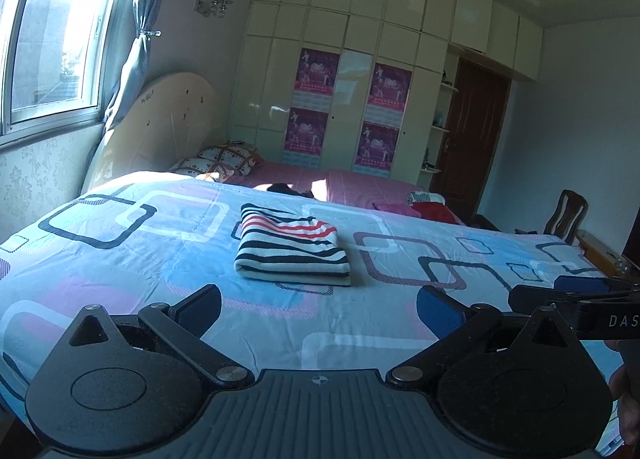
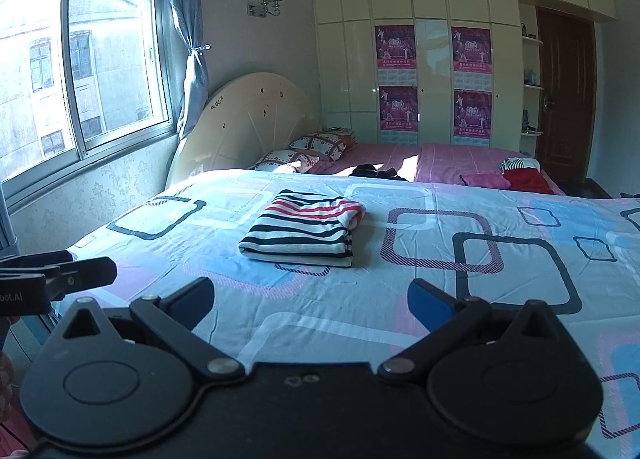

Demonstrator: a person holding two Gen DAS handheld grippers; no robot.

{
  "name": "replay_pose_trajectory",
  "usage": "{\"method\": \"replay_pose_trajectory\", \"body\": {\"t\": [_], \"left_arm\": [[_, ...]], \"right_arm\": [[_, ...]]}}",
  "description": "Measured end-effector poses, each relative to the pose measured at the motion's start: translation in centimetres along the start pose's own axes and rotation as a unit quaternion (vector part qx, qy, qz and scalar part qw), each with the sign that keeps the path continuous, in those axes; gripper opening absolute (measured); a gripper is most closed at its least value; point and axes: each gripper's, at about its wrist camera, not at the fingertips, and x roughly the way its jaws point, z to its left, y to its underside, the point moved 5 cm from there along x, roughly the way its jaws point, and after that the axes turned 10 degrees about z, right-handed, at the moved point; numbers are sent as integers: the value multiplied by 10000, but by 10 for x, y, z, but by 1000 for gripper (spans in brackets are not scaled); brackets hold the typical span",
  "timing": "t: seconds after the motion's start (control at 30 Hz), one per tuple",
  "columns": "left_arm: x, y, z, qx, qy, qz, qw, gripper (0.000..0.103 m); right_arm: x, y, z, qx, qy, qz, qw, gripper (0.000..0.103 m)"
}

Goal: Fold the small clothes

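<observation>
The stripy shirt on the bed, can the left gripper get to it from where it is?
Probably yes. The left gripper is open and empty, the folded stripy shirt lies straight ahead of it, and only bare bedspread lies between.

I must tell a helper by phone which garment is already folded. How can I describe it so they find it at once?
Look at the bed with the blue patterned sheet. Near its middle lies the folded striped top, a neat rectangle. Only it has black, white and red stripes; the other clothes lie far behind.
</observation>
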Motion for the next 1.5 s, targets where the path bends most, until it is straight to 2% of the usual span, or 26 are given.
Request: {"method": "replay_pose_trajectory", "body": {"t": [0.5,1.5], "left_arm": [[-4,-6,4,65,-95,-58,9999,103],[-11,-8,-12,340,-29,-172,9993,103]], "right_arm": [[1,-7,6,39,-196,-63,9998,103],[-3,-7,6,74,-210,-148,9996,103]]}}
